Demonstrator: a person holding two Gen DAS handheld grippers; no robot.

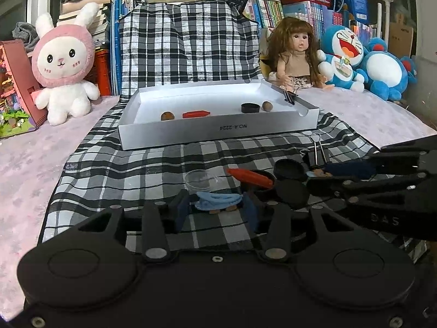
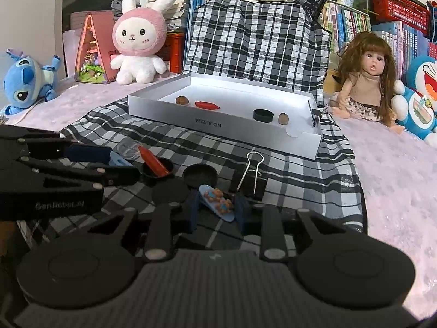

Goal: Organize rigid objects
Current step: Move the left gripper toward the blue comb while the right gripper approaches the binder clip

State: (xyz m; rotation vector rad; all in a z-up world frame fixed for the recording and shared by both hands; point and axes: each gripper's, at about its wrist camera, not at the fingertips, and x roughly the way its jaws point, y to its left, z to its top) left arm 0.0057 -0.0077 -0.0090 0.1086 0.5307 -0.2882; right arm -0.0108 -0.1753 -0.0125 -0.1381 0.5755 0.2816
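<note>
A white box [image 1: 218, 131] [image 2: 218, 121] on the plaid cloth holds two brown nuts, a red crayon [image 1: 196, 114] and a black cap [image 1: 250, 108]. In front lie a red crayon [image 1: 250, 177] [image 2: 153, 161] on a black cap, two more black caps, a clear cup [image 1: 198, 180] and a black binder clip [image 2: 250, 180]. My left gripper [image 1: 217, 207] has its jaws around a blue hair clip [image 1: 218, 201], which spans the gap. My right gripper [image 2: 217, 207] has its jaws around a blue hair clip with bears [image 2: 218, 202], still resting on the cloth.
A pink rabbit plush [image 1: 64, 63], a doll [image 1: 296, 52] and blue plush toys [image 1: 382, 68] sit behind the box. A Stitch plush [image 2: 27, 79] lies far left. Books and red baskets line the back. Each gripper shows at the side of the other's view.
</note>
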